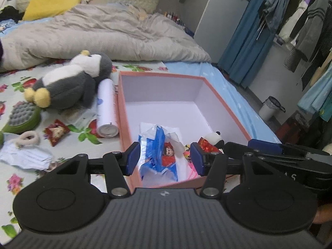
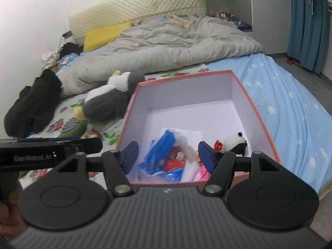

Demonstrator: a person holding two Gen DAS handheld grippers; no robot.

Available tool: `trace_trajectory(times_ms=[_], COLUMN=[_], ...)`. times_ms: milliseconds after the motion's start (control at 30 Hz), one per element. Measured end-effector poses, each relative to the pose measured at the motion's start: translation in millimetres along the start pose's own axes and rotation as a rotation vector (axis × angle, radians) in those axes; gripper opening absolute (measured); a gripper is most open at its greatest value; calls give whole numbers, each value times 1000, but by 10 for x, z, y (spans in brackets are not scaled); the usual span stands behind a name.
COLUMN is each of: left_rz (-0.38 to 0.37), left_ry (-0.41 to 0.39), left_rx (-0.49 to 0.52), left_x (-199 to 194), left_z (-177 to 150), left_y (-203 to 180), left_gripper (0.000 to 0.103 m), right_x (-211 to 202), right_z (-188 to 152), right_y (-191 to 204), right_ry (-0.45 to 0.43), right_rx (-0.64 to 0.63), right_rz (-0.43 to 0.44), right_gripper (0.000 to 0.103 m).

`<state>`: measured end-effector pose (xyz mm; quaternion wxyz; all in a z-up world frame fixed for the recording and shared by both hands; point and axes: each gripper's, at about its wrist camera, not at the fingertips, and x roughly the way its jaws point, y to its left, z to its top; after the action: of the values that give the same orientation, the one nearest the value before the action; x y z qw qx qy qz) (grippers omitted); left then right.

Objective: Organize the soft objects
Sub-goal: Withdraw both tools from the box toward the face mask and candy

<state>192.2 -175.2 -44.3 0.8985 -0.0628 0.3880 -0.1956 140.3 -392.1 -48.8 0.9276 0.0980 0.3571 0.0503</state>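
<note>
I see the bed (image 2: 290,108); directly on it lie a grey duvet (image 2: 176,43), a plush penguin (image 1: 70,81), a pink-edged box (image 1: 226,105), a white tube (image 1: 106,108) and a green brush (image 1: 20,116).

Even, soft indoor light, moderately bright, source not visible. Shadows faint; inner walls of box (image 1: 166,95) beyond tongs evenly lit, no glare. Strong fisheye bending at edges, dark vignette in corners. Mild motion blur overall: plush penguin (image 2: 112,97) left of tongs smeared, packets between tongs soft. Slight cool cast.
</note>
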Motion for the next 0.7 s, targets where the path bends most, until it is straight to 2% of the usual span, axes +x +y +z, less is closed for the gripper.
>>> trace_trajectory(times_ms=[433, 700], left_rz=[41, 102], left_ry=[-91, -111], left_rx=[-53, -101], left_x=[-958, -1285], left_z=[-564, -968], left_y=[315, 509], left_gripper=[59, 59], right_x=[-568, -655], right_z=[-453, -812], right_y=[569, 818], right_ry=[-53, -48], right_rx=[-39, -38], right_rz=[51, 107], right_gripper=[66, 66])
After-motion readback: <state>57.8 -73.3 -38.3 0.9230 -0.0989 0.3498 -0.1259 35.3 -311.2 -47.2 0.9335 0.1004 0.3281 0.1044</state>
